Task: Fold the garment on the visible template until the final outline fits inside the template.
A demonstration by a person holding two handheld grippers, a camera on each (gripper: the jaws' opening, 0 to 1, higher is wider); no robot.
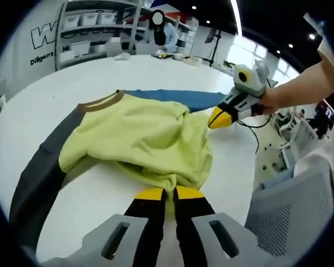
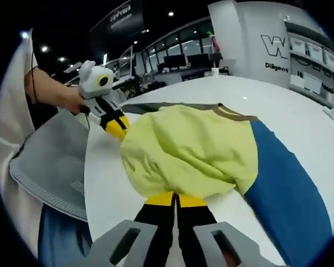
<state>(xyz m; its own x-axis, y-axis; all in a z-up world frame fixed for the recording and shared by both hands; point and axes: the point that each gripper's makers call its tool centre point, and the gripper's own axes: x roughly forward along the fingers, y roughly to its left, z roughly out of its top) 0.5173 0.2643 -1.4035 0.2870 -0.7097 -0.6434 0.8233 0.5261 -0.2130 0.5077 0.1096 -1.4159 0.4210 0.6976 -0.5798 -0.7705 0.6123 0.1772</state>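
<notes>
In the left gripper view, the left hand-held gripper (image 1: 167, 194) is clenched on the yellow garment's (image 1: 139, 139) hem over the white bench (image 1: 100, 72). In the right gripper view, the right hand-held gripper (image 2: 173, 199) pinches the garment's opposite edge beside the blue template (image 2: 284, 189).

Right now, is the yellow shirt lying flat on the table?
No, the yellow shirt is bunched up and lifted, pinched by both grippers.

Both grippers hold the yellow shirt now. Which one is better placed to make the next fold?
Probably the left gripper. Its fingers pinch the yellow shirt at the bunched near edge, with open white table beyond to carry it across. The right gripper grips the far corner beside the blue panel.
</notes>
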